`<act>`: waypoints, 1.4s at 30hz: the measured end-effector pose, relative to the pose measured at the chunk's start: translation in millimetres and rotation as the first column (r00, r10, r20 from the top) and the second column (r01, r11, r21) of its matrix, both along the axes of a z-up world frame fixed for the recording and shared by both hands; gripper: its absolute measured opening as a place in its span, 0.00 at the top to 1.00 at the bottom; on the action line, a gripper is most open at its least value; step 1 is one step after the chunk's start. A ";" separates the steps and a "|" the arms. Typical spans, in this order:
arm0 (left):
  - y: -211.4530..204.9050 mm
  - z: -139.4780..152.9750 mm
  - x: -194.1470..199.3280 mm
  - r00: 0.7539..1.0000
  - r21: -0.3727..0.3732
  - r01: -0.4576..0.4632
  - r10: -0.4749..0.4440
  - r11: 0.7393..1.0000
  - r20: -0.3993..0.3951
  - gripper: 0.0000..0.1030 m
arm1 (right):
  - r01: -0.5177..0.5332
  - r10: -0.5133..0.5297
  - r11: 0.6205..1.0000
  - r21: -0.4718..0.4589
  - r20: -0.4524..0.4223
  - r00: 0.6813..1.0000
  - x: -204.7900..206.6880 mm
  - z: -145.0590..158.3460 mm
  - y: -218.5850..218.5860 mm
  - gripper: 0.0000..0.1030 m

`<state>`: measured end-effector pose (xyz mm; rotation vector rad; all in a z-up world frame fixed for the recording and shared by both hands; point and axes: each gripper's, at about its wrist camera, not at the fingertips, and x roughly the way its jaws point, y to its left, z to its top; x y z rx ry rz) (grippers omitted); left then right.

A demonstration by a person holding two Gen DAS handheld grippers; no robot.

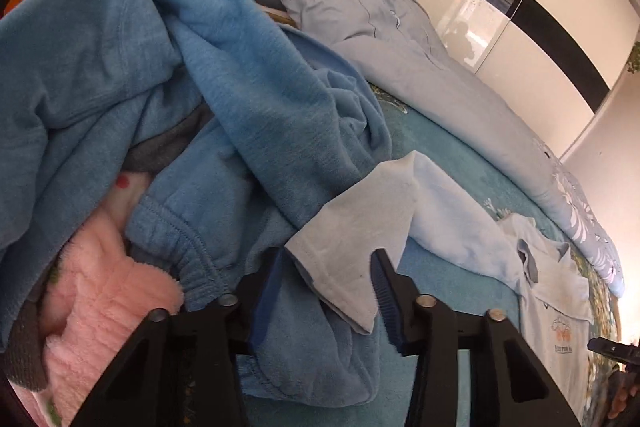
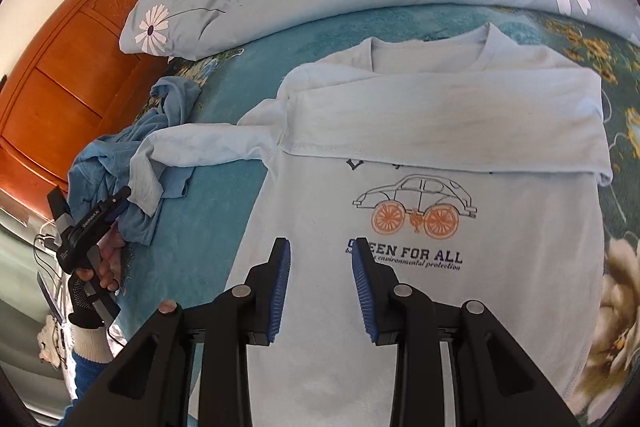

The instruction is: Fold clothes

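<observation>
Both hand-held grippers open – shirt (image 2: pixel 420 163) flat.

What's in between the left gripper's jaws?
The cuff of the shirt's sleeve lies between the open jaws of the left gripper, not pinched yet. The left wrist view shows it.

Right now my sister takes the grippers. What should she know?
Left gripper: open, its fingers around the cuff of the unfolded sleeve.
Right gripper: open, above the pale blue shirt.
The shirt lies flat on the bed, print up.
Done: one sleeve is folded across the chest.
Left: fold the other sleeve in, then the body. The blue clothes pile waits.
</observation>
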<state>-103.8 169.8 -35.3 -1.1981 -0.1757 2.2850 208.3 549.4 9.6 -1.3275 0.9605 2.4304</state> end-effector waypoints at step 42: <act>455.7 66.9 226.0 0.653 -0.154 0.757 -0.744 0.635 0.141 0.98 | 0.165 -0.168 0.986 -0.036 -0.101 0.981 172.9 -15.1 90.3 0.68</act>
